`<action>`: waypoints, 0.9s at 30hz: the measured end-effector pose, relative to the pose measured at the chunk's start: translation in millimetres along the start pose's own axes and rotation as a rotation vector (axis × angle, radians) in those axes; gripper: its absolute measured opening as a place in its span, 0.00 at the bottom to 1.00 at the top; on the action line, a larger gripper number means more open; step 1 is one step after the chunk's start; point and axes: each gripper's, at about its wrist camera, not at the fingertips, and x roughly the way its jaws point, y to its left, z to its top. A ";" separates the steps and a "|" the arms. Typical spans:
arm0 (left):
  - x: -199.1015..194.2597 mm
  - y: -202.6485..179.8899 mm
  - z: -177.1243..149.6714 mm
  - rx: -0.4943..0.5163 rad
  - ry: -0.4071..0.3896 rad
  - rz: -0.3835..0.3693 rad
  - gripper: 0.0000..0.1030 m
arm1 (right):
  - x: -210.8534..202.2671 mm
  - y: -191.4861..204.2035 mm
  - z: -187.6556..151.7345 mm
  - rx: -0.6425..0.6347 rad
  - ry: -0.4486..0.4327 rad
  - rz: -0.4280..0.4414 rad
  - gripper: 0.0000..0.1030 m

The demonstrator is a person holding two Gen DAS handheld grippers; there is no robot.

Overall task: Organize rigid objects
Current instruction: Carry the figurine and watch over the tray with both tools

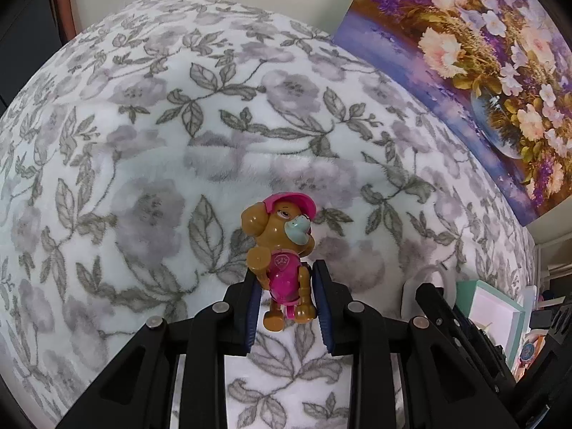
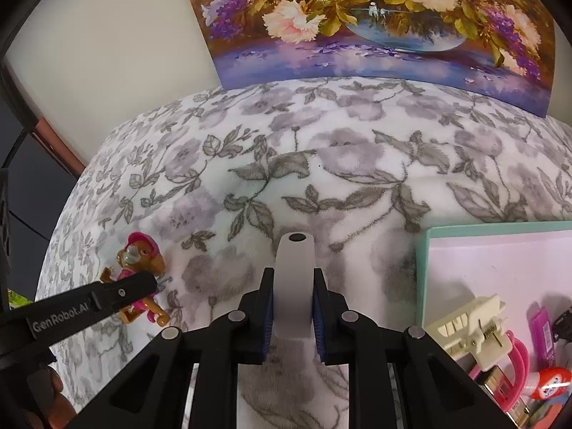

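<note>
My left gripper [image 1: 286, 286] is shut on a brown toy dog [image 1: 282, 250] in a pink cap and pink suit, held upright over the floral blanket [image 1: 143, 143]. The dog also shows in the right wrist view [image 2: 141, 261], gripped by the left gripper [image 2: 143, 282]. My right gripper [image 2: 294, 286] is shut on a white plastic piece [image 2: 294, 279] with a dark hole at its tip, held over the blanket [image 2: 321, 164]. A teal-rimmed box [image 2: 423, 271] with a pale pink inside lies to the right of it.
The box holds a cream clip-like piece [image 2: 468, 325], pink rings [image 2: 516, 354], a purple item [image 2: 541, 332] and a red-and-white toy [image 2: 550, 380]. A flower painting [image 2: 375, 18] leans on the wall behind the blanket. The box also shows at the right in the left wrist view [image 1: 497, 311].
</note>
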 end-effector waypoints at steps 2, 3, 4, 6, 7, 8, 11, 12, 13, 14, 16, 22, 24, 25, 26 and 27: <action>-6.0 -1.6 -0.1 0.003 -0.010 -0.003 0.29 | -4.5 -1.1 -1.2 0.008 0.000 0.003 0.19; -10.2 -2.8 -0.4 0.005 -0.016 -0.006 0.29 | -6.7 -1.8 -1.5 0.012 -0.001 0.006 0.19; -13.0 -3.7 -0.6 0.006 -0.021 -0.009 0.29 | -9.9 -2.6 -1.9 0.016 -0.003 0.007 0.19; -21.6 -7.0 -1.8 0.016 -0.035 -0.014 0.29 | -16.3 -4.7 -2.2 0.028 -0.007 0.011 0.19; -25.8 -9.0 -2.7 0.021 -0.042 -0.015 0.29 | -20.6 -6.2 -2.5 0.035 -0.010 0.014 0.19; -29.1 -10.5 -3.2 0.026 -0.047 -0.016 0.29 | -25.1 -7.6 -2.9 0.042 -0.013 0.016 0.19; -41.0 -15.7 -8.7 0.042 -0.064 -0.020 0.29 | -37.1 -10.3 -4.3 0.053 -0.020 0.017 0.19; -44.8 -18.0 -11.3 0.050 -0.070 -0.019 0.29 | -42.2 -11.4 -5.2 0.055 -0.022 0.014 0.19; -47.4 -19.6 -13.5 0.057 -0.074 -0.018 0.29 | -46.6 -12.4 -6.1 0.057 -0.024 0.010 0.19; -50.3 -21.9 -16.5 0.065 -0.077 -0.015 0.29 | -52.8 -14.0 -7.4 0.059 -0.025 0.001 0.19; -55.2 -26.1 -22.5 0.080 -0.080 -0.012 0.29 | -61.8 -18.0 -9.9 0.069 -0.025 -0.009 0.19; -75.9 -46.6 -40.9 0.153 -0.108 -0.035 0.29 | -93.7 -38.6 -25.4 0.136 -0.025 -0.015 0.19; -84.3 -52.4 -48.1 0.170 -0.116 -0.055 0.29 | -103.0 -44.5 -30.0 0.146 -0.029 -0.020 0.19; -88.2 -55.4 -51.8 0.180 -0.122 -0.060 0.29 | -107.2 -47.0 -32.1 0.148 -0.030 -0.027 0.19; -91.1 -57.7 -54.5 0.187 -0.127 -0.062 0.29 | -113.0 -50.5 -34.8 0.151 -0.033 -0.042 0.19; -94.7 -60.6 -58.0 0.196 -0.132 -0.064 0.29 | -116.4 -52.8 -36.2 0.155 -0.035 -0.048 0.19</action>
